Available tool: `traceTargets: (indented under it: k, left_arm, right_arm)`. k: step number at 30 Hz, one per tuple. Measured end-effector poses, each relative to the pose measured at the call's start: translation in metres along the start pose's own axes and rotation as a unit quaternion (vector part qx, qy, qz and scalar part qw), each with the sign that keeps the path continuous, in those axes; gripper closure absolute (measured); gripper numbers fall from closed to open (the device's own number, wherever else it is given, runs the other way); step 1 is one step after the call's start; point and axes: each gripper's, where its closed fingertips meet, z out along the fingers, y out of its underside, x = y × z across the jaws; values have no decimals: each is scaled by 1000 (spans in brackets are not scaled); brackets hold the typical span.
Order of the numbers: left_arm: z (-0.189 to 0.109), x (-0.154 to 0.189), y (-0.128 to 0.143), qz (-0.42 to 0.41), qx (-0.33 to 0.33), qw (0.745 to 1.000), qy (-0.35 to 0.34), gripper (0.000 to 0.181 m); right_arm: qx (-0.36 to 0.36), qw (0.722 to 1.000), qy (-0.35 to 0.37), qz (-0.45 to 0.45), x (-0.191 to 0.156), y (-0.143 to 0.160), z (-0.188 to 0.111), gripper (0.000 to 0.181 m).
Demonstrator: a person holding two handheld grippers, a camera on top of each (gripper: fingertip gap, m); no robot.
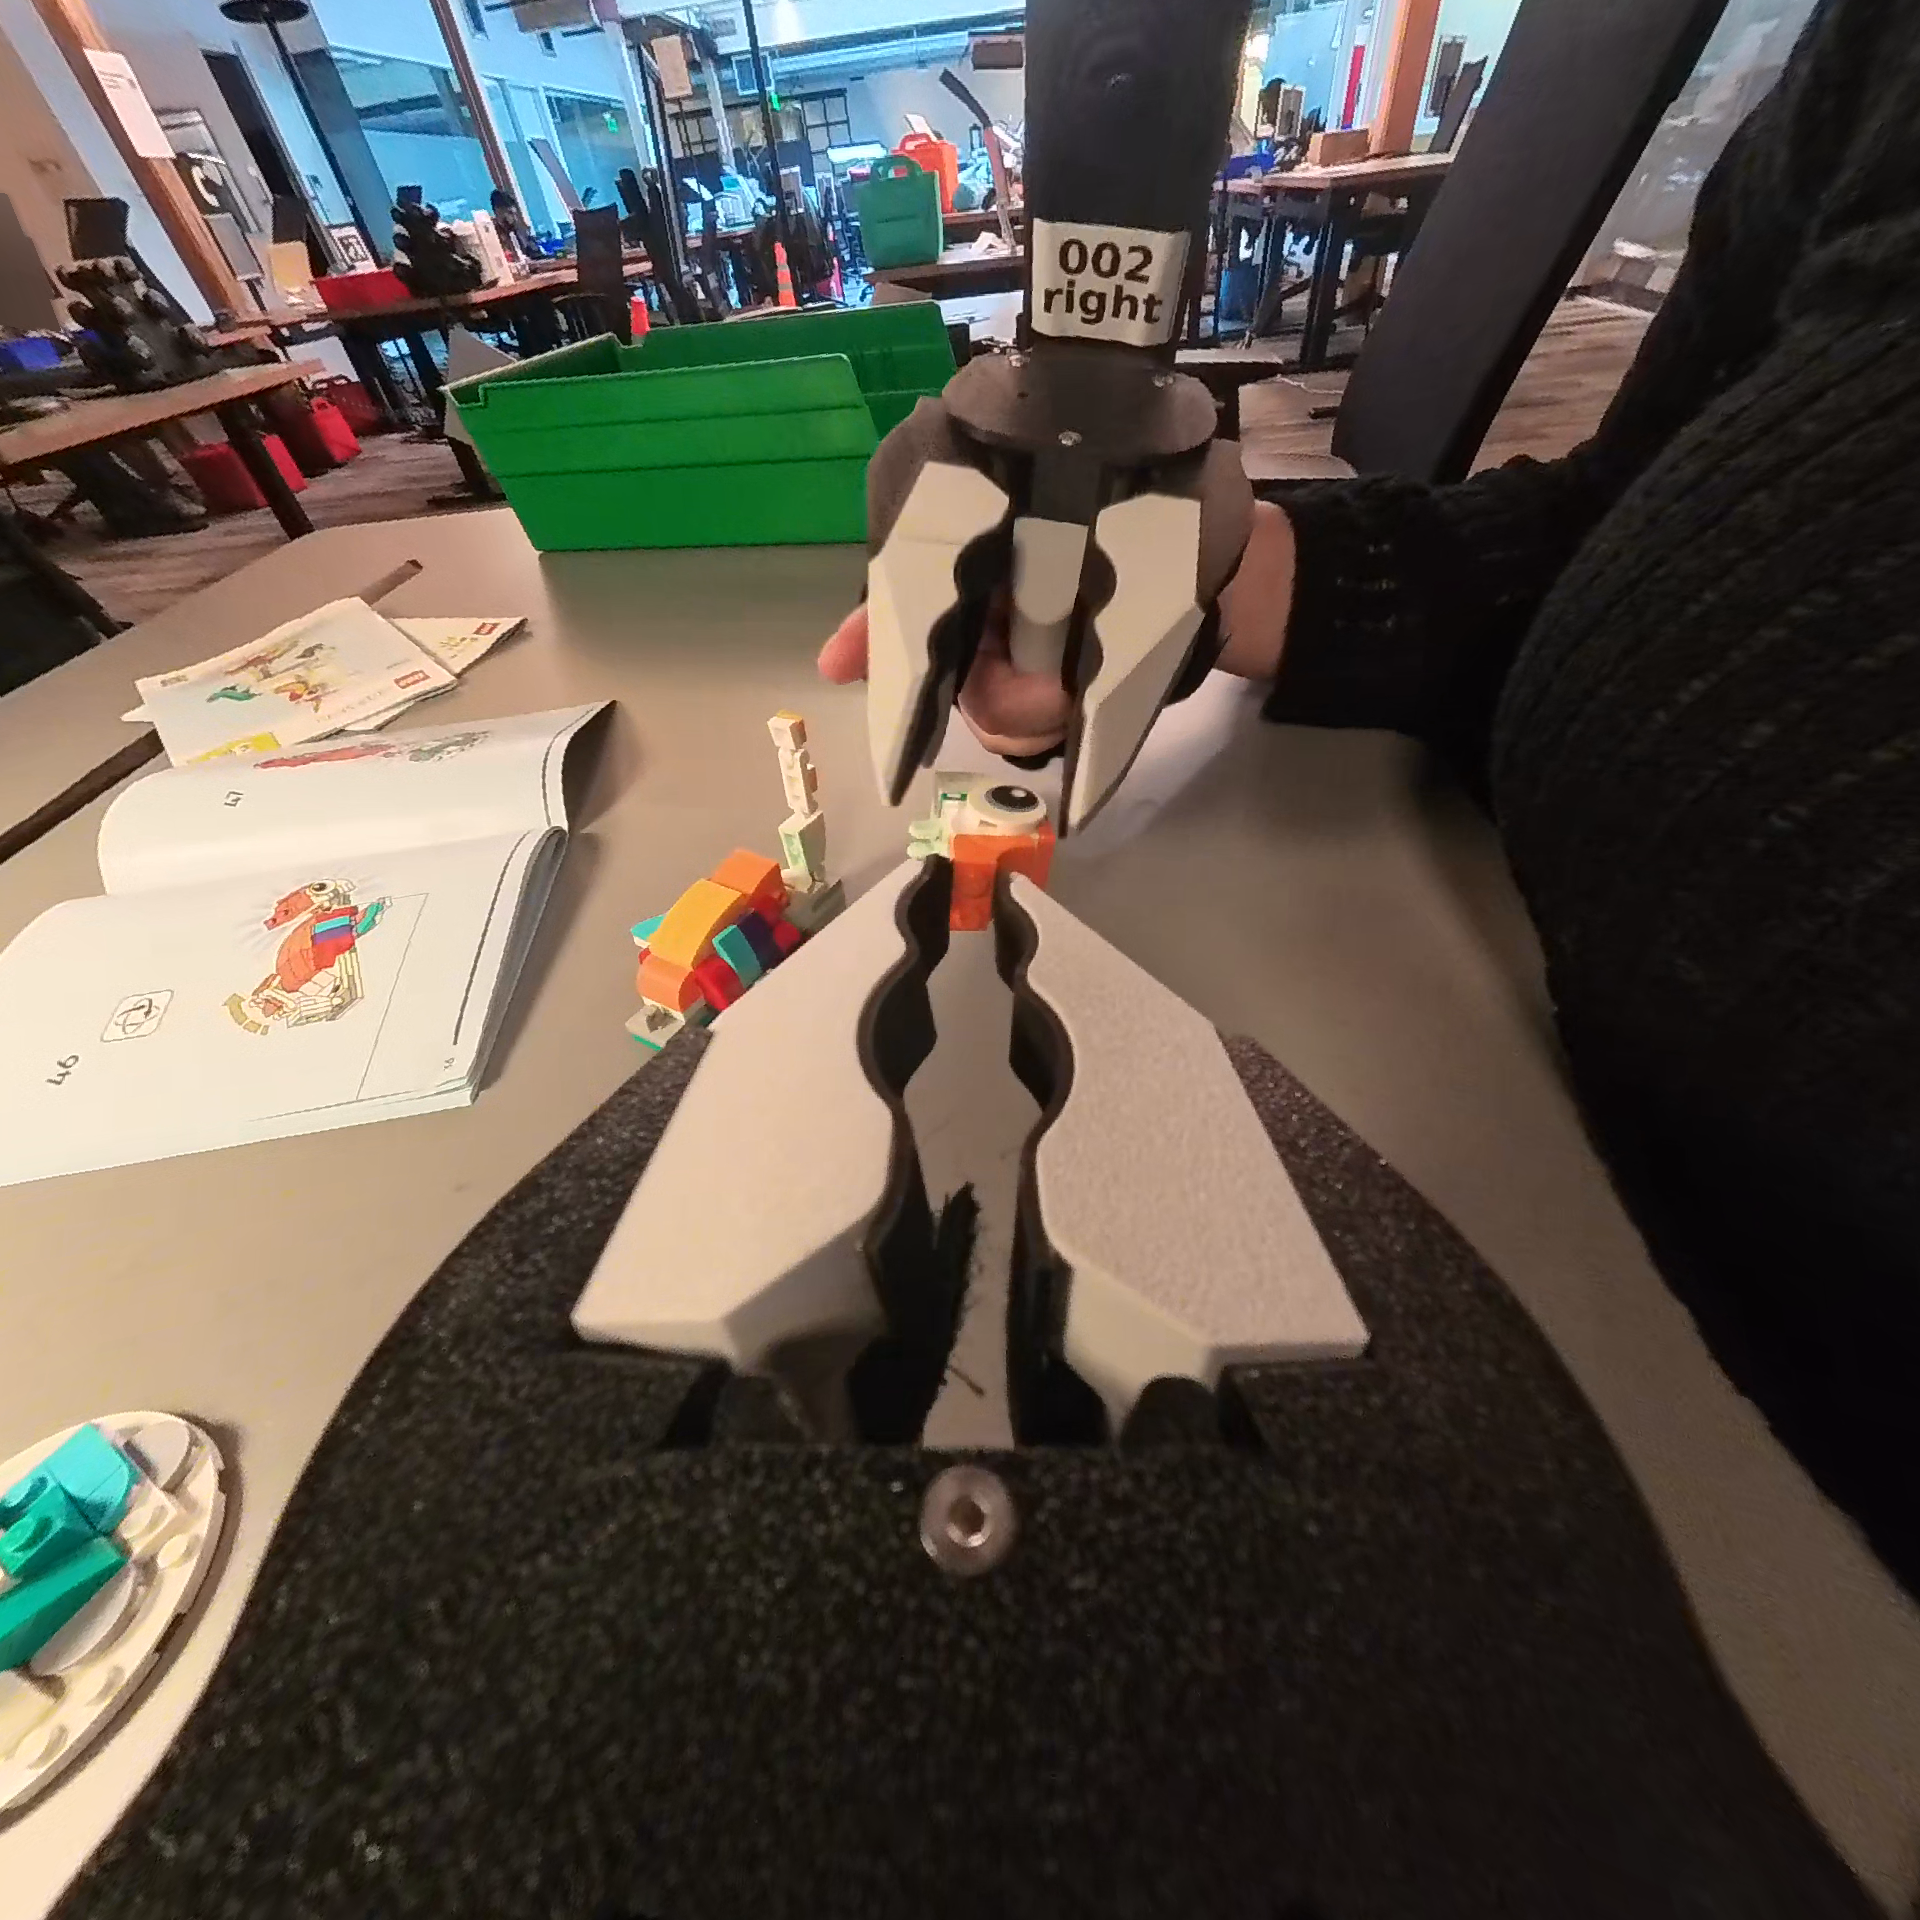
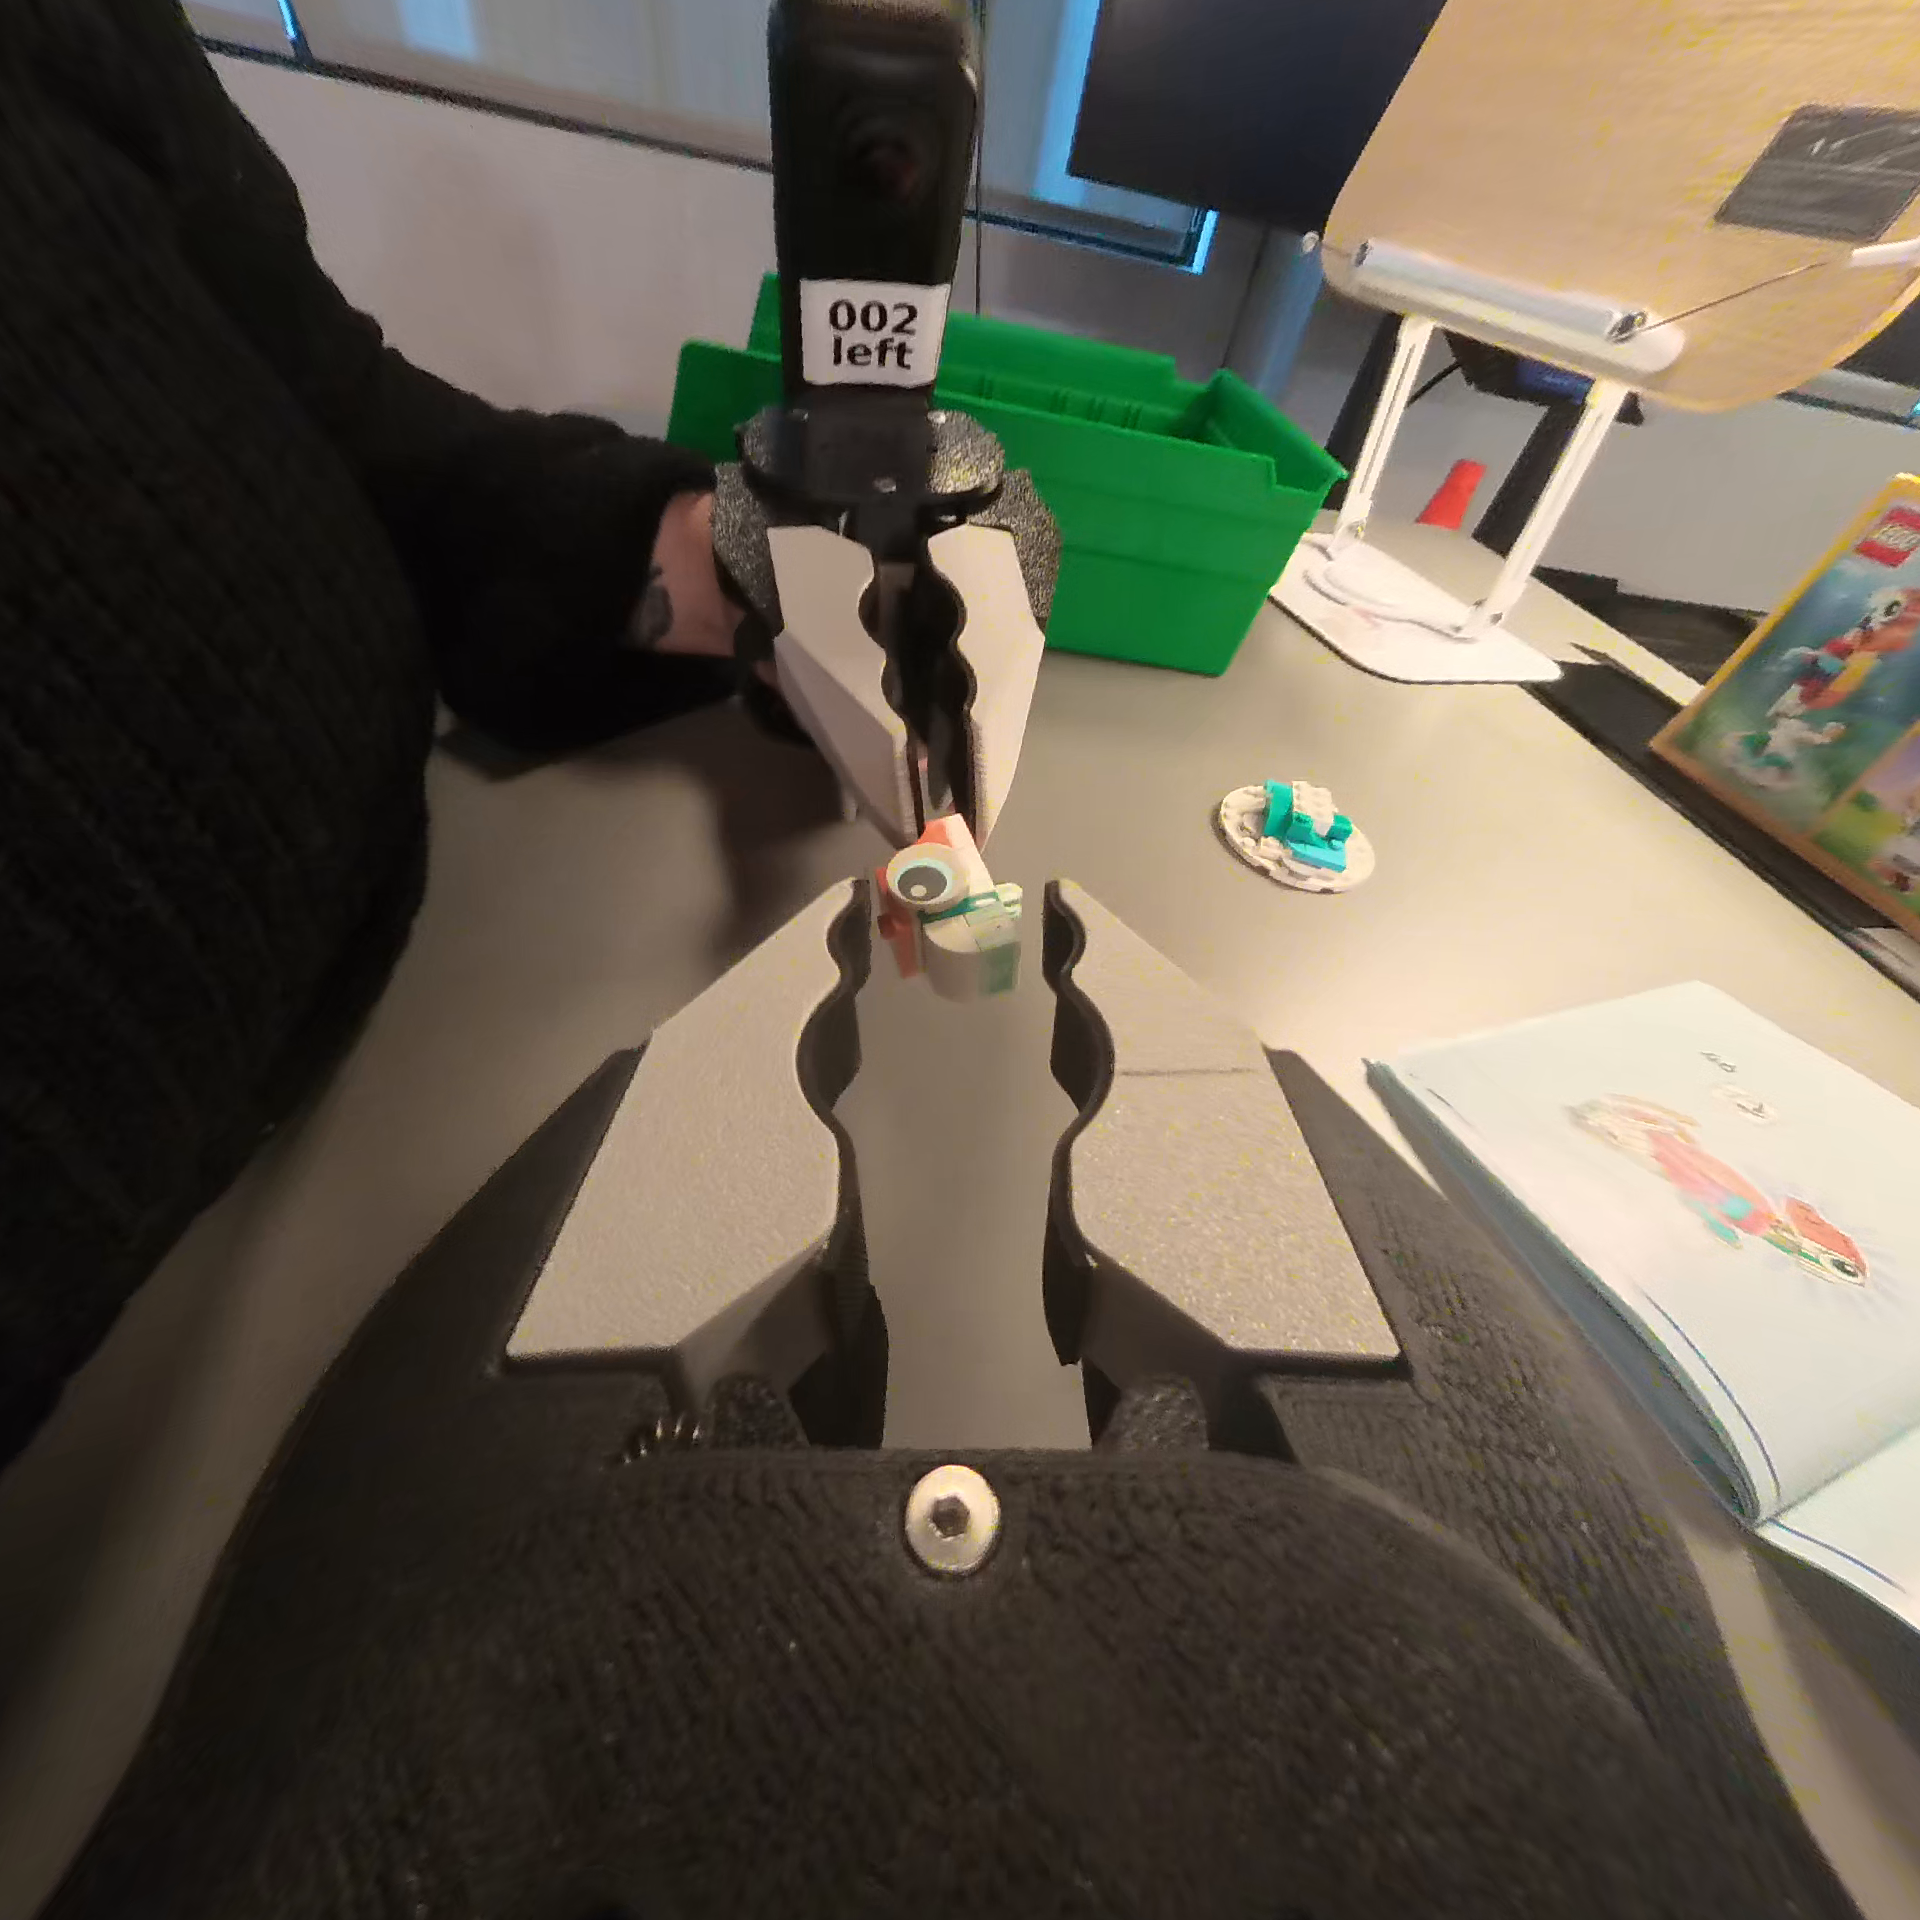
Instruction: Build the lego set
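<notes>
Left hand-held gripper (image 1: pixel 961 899) pinches a small orange-and-white eye piece (image 1: pixel 992 847) at frame centre; right hand-held gripper (image 2: pixel 956 925) has its fingers spread around it.

In the left wrist view the piece sits at the fingertips, above the grey table (image 1: pixel 520 1299), with the right hand-held gripper's tips on either side of its top, apparently not gripping. A multicoloured partial build (image 1: pixel 717 945) stands left of centre, beside an open instruction booklet (image 1: pixel 281 956). A green bin (image 1: pixel 675 447) sits at upper centre. A white round plate with teal bricks (image 2: pixel 1297 836) lies right of centre in the right wrist view, and the set's box (image 2: pixel 1808 707) stands at the right edge.
</notes>
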Motion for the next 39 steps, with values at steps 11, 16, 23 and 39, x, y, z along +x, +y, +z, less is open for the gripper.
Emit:
traceTargets:
  k: [11,16,23,39]
  left_arm:
    - [-1,2,-3,-12,10,1000,13,176]
    - [-2,-1,-7,-32,24,999,7,175]
    - [-3,-3,-11,-39,37,999,3,175]
    - [-11,-15,-27,26,71,995,-67,176]
  right_arm:
    - [-15,1000,-15,2,-8,4,3,155]
    - [-1,999,-17,34,-8,-1,1,156]
    - [9,999,-11,37,-9,-5,2,157]
    - [46,998,33,0,12,-23,-13,148]
